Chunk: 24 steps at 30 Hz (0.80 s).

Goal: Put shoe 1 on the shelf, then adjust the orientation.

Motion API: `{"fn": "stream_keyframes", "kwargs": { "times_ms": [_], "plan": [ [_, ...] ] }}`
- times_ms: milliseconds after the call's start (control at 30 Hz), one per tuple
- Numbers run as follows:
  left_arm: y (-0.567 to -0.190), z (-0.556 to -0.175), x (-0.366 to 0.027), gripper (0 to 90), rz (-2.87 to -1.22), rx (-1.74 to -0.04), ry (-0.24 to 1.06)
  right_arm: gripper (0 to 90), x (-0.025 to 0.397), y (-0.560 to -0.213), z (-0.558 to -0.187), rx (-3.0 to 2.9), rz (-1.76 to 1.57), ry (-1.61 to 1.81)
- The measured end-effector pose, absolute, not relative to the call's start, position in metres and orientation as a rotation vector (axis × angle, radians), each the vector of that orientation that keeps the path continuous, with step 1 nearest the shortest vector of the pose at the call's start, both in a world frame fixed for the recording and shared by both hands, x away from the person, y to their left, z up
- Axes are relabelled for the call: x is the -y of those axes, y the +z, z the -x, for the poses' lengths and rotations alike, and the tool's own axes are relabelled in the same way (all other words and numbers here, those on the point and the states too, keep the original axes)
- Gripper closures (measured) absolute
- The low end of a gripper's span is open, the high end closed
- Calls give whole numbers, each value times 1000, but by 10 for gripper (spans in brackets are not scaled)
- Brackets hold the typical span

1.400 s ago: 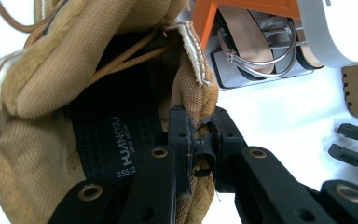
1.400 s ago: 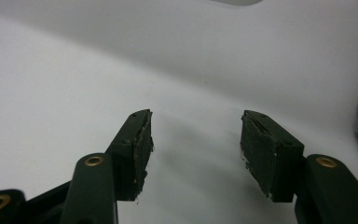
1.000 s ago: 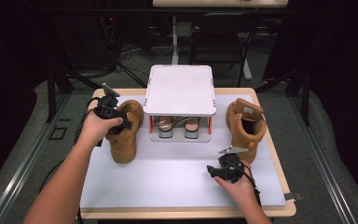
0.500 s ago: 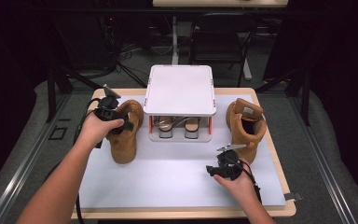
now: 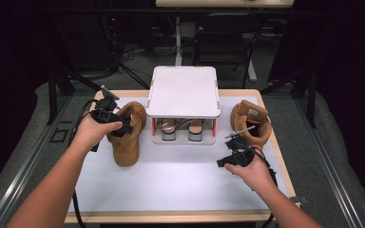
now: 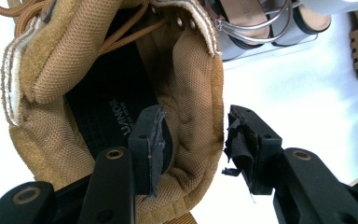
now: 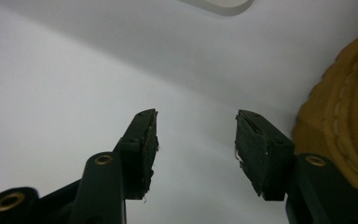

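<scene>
1. Straddling the padded collar of the left boot, the left gripper has one jaw inside the boot's opening, over the black insole, and the other outside the wall. The jaws stand apart, with the collar between them and not yet pinched.
2. In the high view the left boot stands upright on the white table mat, just left of the shoe rack, with the left gripper at its top and the person's left hand behind it.
3. Under the rack's white top shelf sits a pair of sandals, filling the middle of the lower level.
4. The right boot stands to the right of the rack. The right gripper hovers near it over the mat, its jaws wide and holding nothing; in the right gripper view the boot's tan sole edge shows beside one jaw.
5. Judging by this, the step in hand is taking hold of the left boot by its collar. The next move calls for closing the jaws firmly on the padded wall, then lifting without letting the boot swing or tip, probably toward the rack.
</scene>
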<state>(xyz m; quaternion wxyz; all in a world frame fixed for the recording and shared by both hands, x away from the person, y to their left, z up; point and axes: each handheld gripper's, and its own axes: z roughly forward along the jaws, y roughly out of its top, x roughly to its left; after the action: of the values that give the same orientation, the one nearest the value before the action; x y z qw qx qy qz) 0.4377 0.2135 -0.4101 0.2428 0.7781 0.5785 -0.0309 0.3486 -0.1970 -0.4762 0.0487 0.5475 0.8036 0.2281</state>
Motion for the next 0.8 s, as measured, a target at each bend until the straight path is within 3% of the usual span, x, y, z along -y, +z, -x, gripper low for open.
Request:
{"fn": "stream_keyframes", "kwargs": {
  "times_ms": [800],
  "plan": [
    [-408, -439, -216, 554, -2137, -1585, -83, 528, 200, -402, -379, -2499, -1716, 477]
  ]
}}
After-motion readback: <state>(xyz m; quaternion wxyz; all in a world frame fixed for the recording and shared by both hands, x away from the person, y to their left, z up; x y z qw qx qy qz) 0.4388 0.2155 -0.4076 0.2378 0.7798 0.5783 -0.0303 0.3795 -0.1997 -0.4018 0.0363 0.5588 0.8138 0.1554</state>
